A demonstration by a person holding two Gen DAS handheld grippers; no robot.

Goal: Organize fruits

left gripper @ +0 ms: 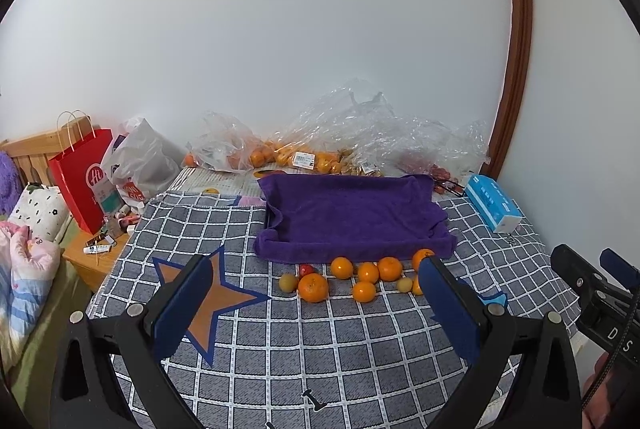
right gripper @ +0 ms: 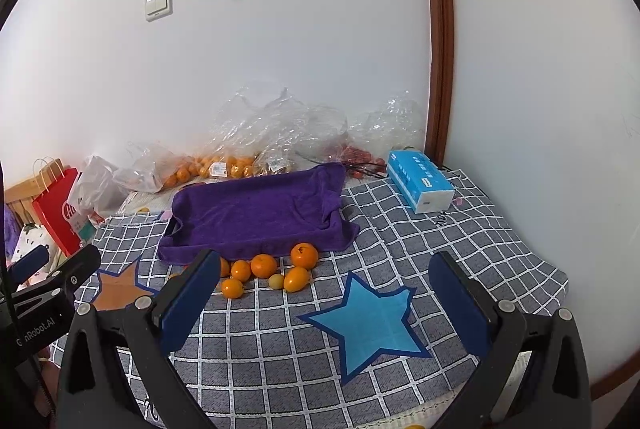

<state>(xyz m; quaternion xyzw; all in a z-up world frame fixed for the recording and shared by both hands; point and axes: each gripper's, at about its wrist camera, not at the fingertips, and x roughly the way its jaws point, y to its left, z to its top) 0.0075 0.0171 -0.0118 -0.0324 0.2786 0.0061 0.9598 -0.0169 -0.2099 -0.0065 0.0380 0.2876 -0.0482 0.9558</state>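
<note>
Fruits: round orange tangerines loose before purple-towelled tray. Left tool, right tool both released, empty. Judged start; next, grasp one.

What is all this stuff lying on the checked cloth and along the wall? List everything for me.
oranges: about eight, orange, loose in front of the tray
small yellowish fruits: two, among the oranges
red fruit: one, at the towel's edge
purple towel: one, draped over a tray
plastic bags: several, clear, along the wall, holding more fruit
tissue pack: one, blue, right of the tray
paper bag: one, red, far left
left gripper: black with blue pads, open, empty
right gripper: same, open, empty
</note>
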